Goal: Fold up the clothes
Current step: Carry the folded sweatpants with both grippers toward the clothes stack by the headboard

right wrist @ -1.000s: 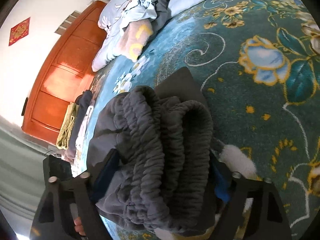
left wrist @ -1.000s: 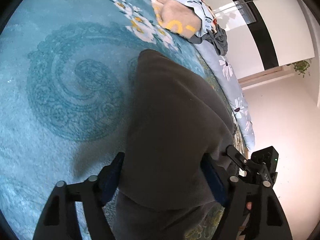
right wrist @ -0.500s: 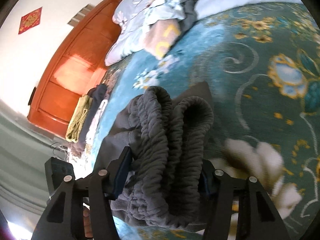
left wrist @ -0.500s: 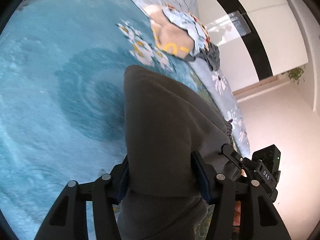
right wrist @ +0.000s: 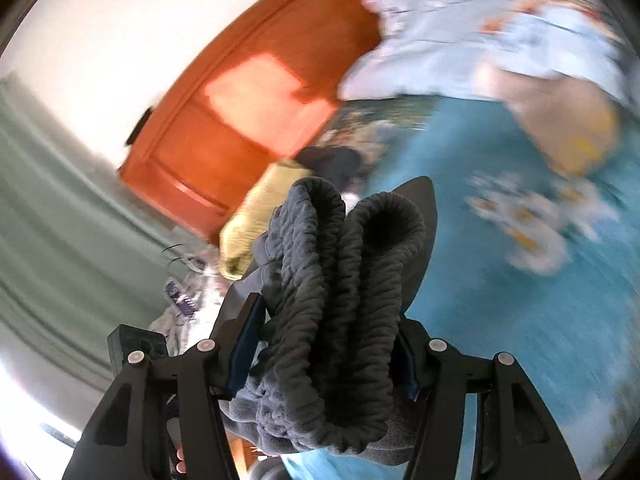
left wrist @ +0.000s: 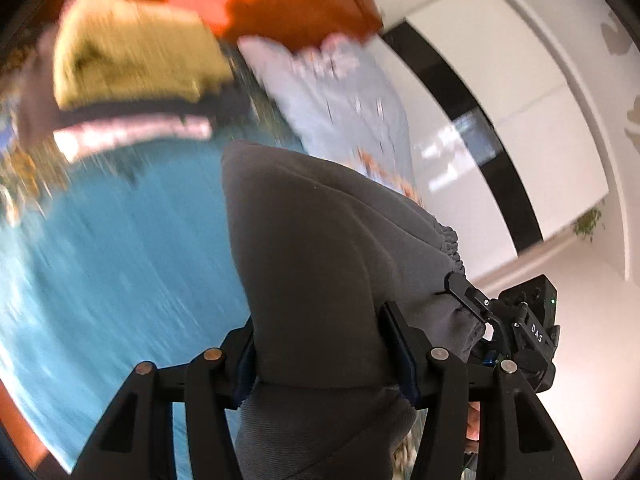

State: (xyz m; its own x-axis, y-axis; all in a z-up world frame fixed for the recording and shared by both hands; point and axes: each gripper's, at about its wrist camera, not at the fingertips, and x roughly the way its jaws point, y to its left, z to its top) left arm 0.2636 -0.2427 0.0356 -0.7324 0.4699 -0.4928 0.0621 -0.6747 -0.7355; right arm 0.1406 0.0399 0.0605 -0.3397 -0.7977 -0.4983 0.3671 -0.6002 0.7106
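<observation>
A folded dark grey garment (left wrist: 320,264) with an elastic waistband is held up above the teal bed cover (left wrist: 120,280). My left gripper (left wrist: 324,356) is shut on its smooth folded end. My right gripper (right wrist: 324,348) is shut on the bunched ribbed waistband end (right wrist: 344,280). The right gripper also shows in the left wrist view (left wrist: 520,328), right beside the garment. Both views are motion-blurred.
A stack of folded clothes with a yellow-green piece on top (left wrist: 132,56) lies at the bed's far side, also in the right wrist view (right wrist: 256,216). An orange wooden headboard (right wrist: 224,120) stands behind. A pale blue quilt (left wrist: 344,96) and unfolded clothes (right wrist: 560,120) lie beyond.
Both grippers have lifted the grey garment off the bed and swung it toward the stack of folded clothes by the headboard. Both grips hold.
</observation>
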